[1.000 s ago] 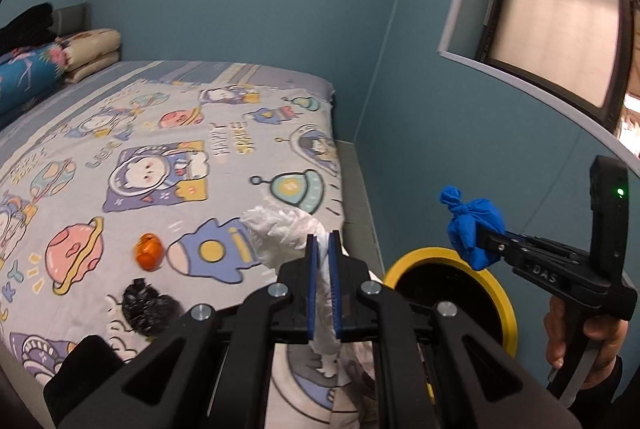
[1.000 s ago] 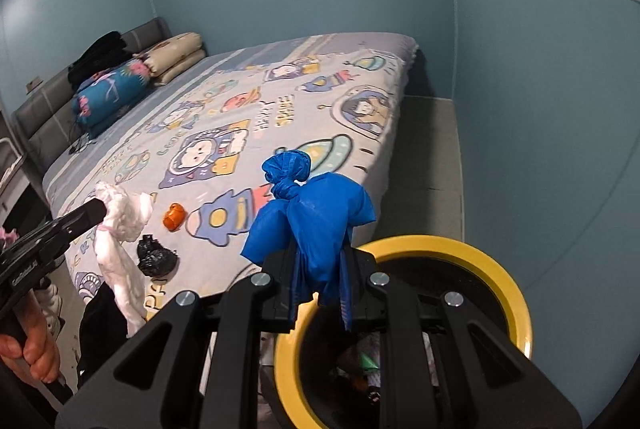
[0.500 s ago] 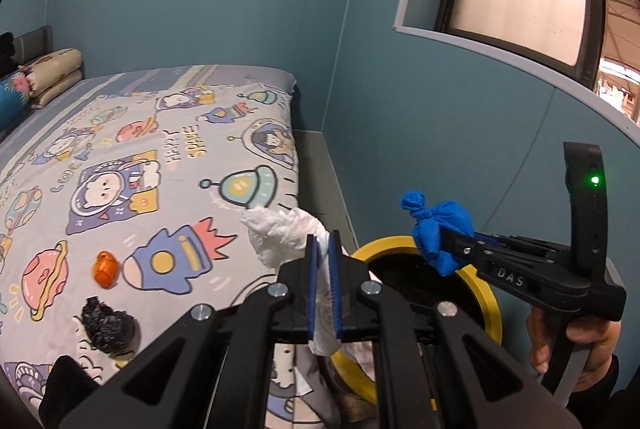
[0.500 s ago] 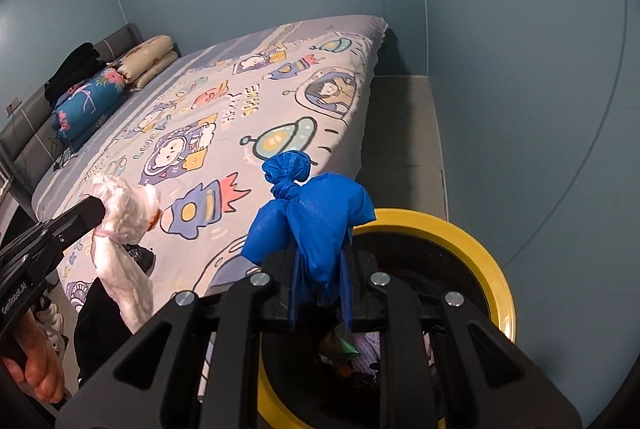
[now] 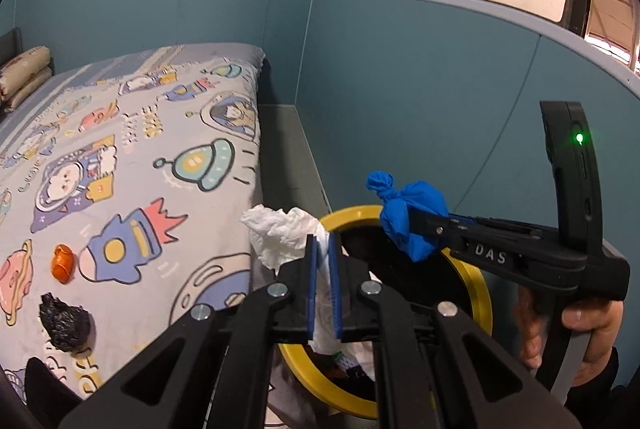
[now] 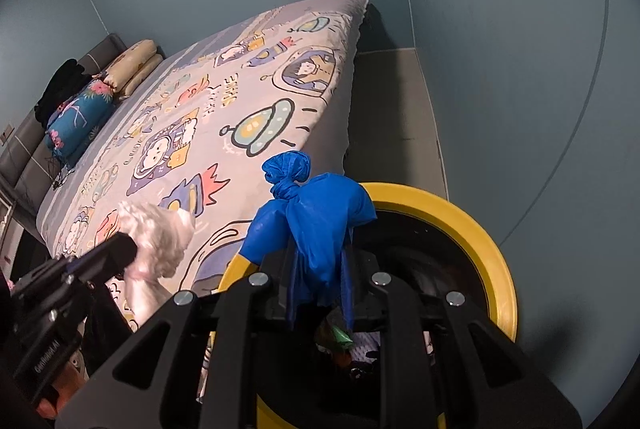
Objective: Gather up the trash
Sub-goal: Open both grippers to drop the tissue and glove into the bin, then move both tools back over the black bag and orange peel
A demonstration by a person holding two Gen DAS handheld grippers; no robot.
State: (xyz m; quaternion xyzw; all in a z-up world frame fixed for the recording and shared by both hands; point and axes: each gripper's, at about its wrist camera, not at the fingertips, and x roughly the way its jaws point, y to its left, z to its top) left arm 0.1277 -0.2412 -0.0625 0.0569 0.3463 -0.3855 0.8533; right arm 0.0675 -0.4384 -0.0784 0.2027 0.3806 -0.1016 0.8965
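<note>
In the left wrist view, the left gripper (image 5: 323, 253) is seen clamped tight on a crumpled white tissue (image 5: 280, 235), which bulges out beyond the blue pads and hangs below them over the near rim of a yellow-rimmed bin (image 5: 478, 299). The right gripper (image 5: 416, 225) is seen from the side, held by a hand (image 5: 576, 333), nearly closed on a knotted blue bag (image 5: 408, 215) above the bin opening. Two further pieces are noted on the bed (image 5: 132, 157) near its front edge: an orange wrapper (image 5: 63, 263) and, closer to the edge, a black crumpled wad (image 5: 64, 321); they lie apart from each other.

In the right wrist view, the blue bag (image 6: 316, 225) is pinched between the right gripper (image 6: 318, 269) pads, knot upward, over the bin's (image 6: 496, 269) left side. Mixed rubbish is visible inside the bin. The left gripper (image 6: 128, 249) and its tissue (image 6: 160, 241) are seen at lower left, just beside the bin rim, over the front edge of the bed (image 6: 248, 89). Pillows (image 6: 132, 67) are stacked at the bed's far end.
</note>
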